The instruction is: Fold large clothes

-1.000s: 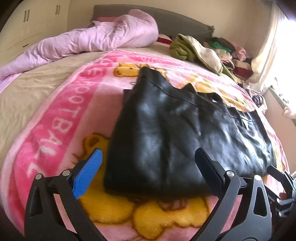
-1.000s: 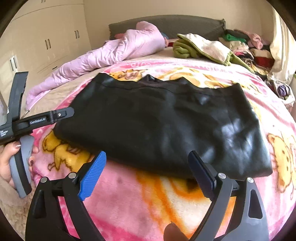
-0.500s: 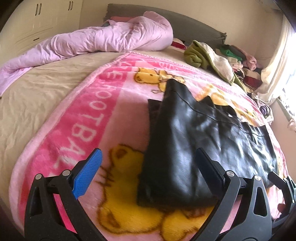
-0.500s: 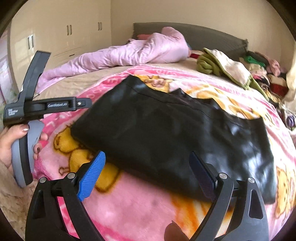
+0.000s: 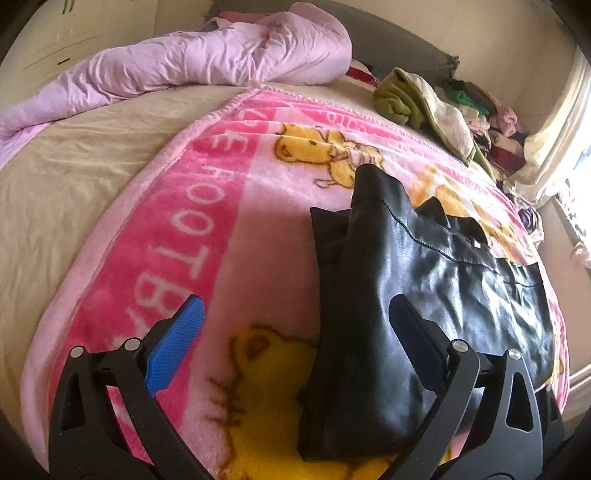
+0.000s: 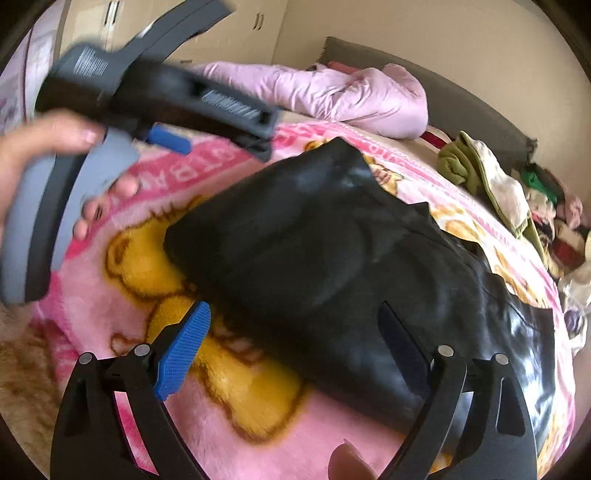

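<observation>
A black leather-like garment (image 5: 417,295) lies folded flat on the pink cartoon blanket (image 5: 207,206); it also shows in the right wrist view (image 6: 332,258). My left gripper (image 5: 295,339) is open and empty, just above the garment's near left corner, its right finger over the cloth. My right gripper (image 6: 295,343) is open and empty above the garment's near edge. The left gripper's body and the hand that holds it show blurred at the upper left of the right wrist view (image 6: 155,99).
A crumpled lilac duvet (image 5: 207,62) lies at the head of the bed. A pile of green, cream and mixed clothes (image 5: 436,103) sits at the far right by the curtain (image 5: 554,122). White wardrobes (image 6: 229,33) stand to the left.
Both grippers have swung left, so the garment sits further right in both views. The left gripper has risen and come closer in the right wrist view. Both stay open.
</observation>
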